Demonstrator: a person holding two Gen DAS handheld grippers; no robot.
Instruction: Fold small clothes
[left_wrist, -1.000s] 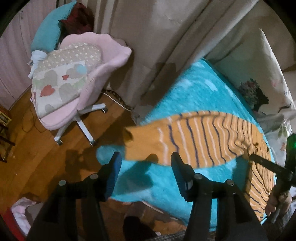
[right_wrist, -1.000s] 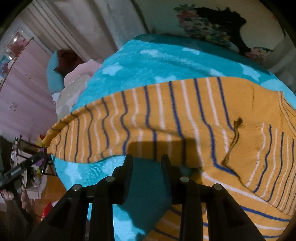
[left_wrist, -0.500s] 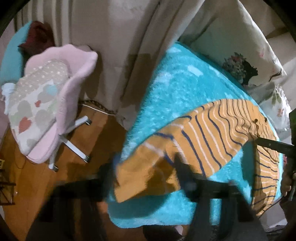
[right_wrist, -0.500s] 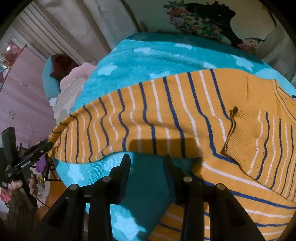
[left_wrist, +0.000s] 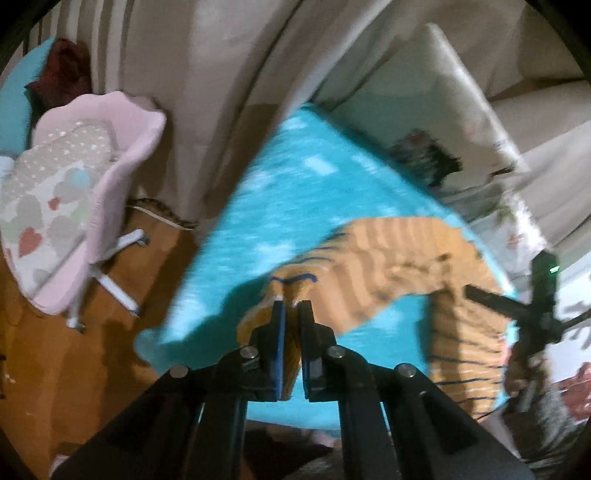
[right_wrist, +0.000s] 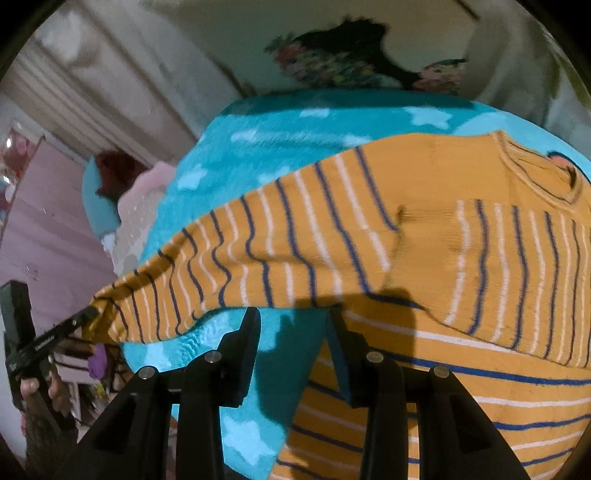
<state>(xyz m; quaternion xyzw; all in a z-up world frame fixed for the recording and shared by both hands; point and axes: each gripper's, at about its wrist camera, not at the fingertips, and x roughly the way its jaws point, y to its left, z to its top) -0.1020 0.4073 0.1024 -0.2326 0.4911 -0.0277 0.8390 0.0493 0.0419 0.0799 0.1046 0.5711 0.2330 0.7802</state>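
Bedroom curtains and a pink chair are framing the left wrist view, where a turquoise blanket is covering the bed. The left gripper is pinching the cuff of the orange striped sweater between its jaws, likely to carry the sleeve inward for a fold.

From the right wrist view, the right gripper is hovering with jaws apart just before the sweater's underarm, probably readying to pin the fold line.
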